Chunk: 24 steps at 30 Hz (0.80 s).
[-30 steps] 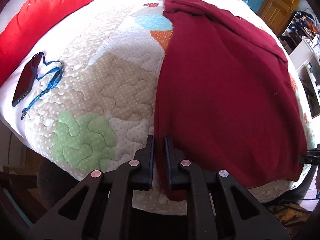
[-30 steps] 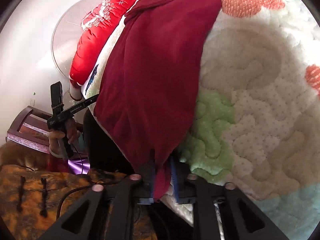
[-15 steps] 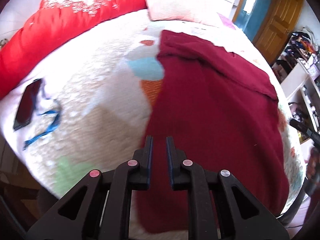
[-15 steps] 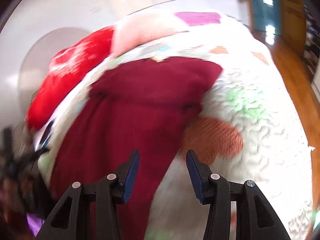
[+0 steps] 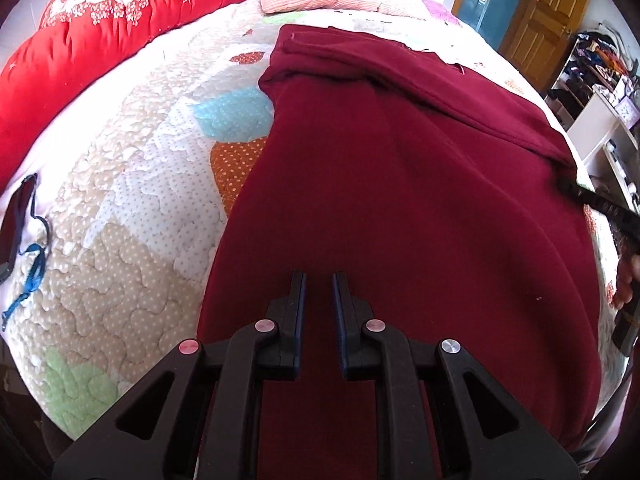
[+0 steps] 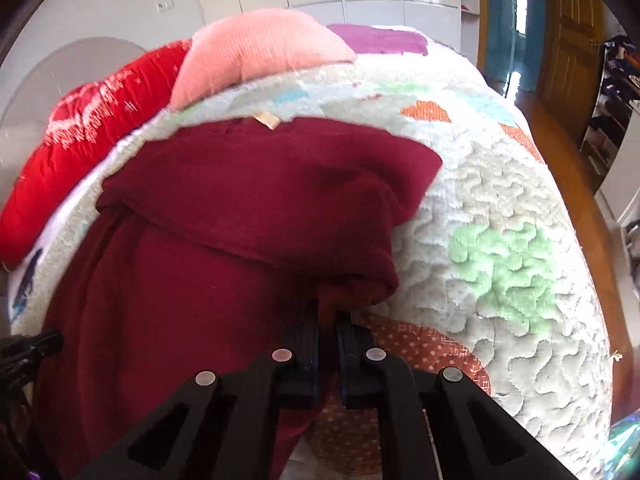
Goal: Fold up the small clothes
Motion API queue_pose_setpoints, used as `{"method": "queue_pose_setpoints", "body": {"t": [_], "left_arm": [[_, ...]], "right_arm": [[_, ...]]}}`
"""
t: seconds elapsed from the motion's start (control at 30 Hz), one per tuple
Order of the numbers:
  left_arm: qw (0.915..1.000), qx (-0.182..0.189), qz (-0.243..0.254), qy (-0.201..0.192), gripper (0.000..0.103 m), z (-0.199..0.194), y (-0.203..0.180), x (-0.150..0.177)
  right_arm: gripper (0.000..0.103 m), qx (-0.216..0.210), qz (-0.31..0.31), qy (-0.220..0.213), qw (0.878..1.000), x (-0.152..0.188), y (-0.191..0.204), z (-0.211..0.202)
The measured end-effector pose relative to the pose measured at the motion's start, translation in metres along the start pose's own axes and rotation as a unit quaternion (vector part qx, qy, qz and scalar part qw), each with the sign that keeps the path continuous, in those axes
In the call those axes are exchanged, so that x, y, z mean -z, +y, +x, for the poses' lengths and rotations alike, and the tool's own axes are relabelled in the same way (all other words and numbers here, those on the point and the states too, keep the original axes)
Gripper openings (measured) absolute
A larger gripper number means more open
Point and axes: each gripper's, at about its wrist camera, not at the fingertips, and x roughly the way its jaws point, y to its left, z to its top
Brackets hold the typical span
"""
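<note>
A dark red garment [image 5: 400,200] lies spread on the quilted bed, its far end folded back into a band. My left gripper [image 5: 319,280] hovers over its near part with the jaws a narrow gap apart and nothing visibly between them. In the right wrist view the garment [image 6: 240,220] shows with its folded band across the top. My right gripper [image 6: 328,324] is shut on the garment's right edge just below that fold. The right gripper's tip also shows at the right edge of the left wrist view [image 5: 600,204].
The patchwork quilt [image 5: 132,200] covers the bed. A red duvet [image 5: 100,40] and a pink pillow [image 6: 256,52] lie at the head. A dark phone with a blue lanyard [image 5: 20,236] lies at the left edge. Shelves [image 5: 600,92] and wooden doors stand to the right.
Both grippers let go of the garment's hem and moved up the bed. The right gripper opened wide, then closed on the garment's right edge near the fold. The left now hovers over the cloth.
</note>
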Motion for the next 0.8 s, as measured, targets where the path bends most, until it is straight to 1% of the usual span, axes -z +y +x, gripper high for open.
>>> {"method": "queue_pose_setpoints", "body": {"t": [0.03,0.1,0.13,0.2,0.23,0.3,0.33,0.37,0.4,0.47,0.6,0.7,0.77,0.8], "left_arm": [[1.0000,0.002,-0.005,-0.002,0.012,0.001,0.001,-0.001],[0.9999,0.004,-0.010,-0.002,0.012,0.000,0.003,-0.002],[0.9999,0.005,-0.012,-0.002,0.012,0.000,0.003,-0.002],[0.9999,0.005,-0.013,-0.003,0.013,0.000,0.004,-0.002],[0.9999,0.003,-0.011,-0.004,0.013,0.000,0.003,-0.001],[0.9999,-0.003,-0.007,-0.008,0.013,-0.001,0.001,0.000],[0.9999,-0.007,-0.004,-0.009,0.013,-0.001,0.000,0.000],[0.9999,-0.011,-0.001,-0.010,0.013,-0.001,-0.002,0.001],[0.9998,-0.015,0.001,-0.011,0.013,0.000,-0.003,0.001],[0.9997,-0.021,0.005,-0.014,0.015,0.000,-0.006,0.001],[0.9993,-0.031,0.011,-0.017,0.018,0.000,-0.007,0.002],[0.9992,-0.035,0.013,-0.017,0.029,-0.001,-0.008,0.002],[0.9992,-0.033,0.011,-0.020,0.049,-0.002,-0.007,0.003],[0.9992,-0.032,0.009,-0.021,0.052,-0.003,-0.006,0.003]], "right_arm": [[0.006,0.003,-0.001,0.009,1.000,0.002,0.000,0.006],[0.006,0.010,-0.008,0.003,1.000,0.000,0.003,0.004],[0.007,0.006,-0.009,0.000,1.000,-0.001,0.004,-0.002],[0.014,0.000,-0.001,-0.008,1.000,-0.002,0.007,-0.018],[0.016,-0.003,0.002,-0.013,1.000,-0.002,0.008,-0.026],[0.027,-0.015,0.002,-0.023,1.000,0.002,0.014,-0.045],[0.031,-0.021,-0.001,-0.027,0.999,0.005,0.017,-0.053],[0.038,-0.025,-0.003,-0.029,0.999,0.007,0.021,-0.058],[0.040,-0.029,-0.005,-0.032,0.999,0.010,0.025,-0.063],[0.040,-0.041,-0.010,-0.034,0.999,0.015,0.034,-0.069],[0.040,-0.062,-0.016,-0.018,0.998,0.026,0.051,-0.063],[0.040,-0.063,-0.025,0.000,0.998,0.035,0.060,-0.049],[0.041,-0.055,-0.028,0.021,0.998,0.040,0.063,-0.035],[0.041,-0.048,-0.032,0.035,0.998,0.041,0.065,-0.028]]}}
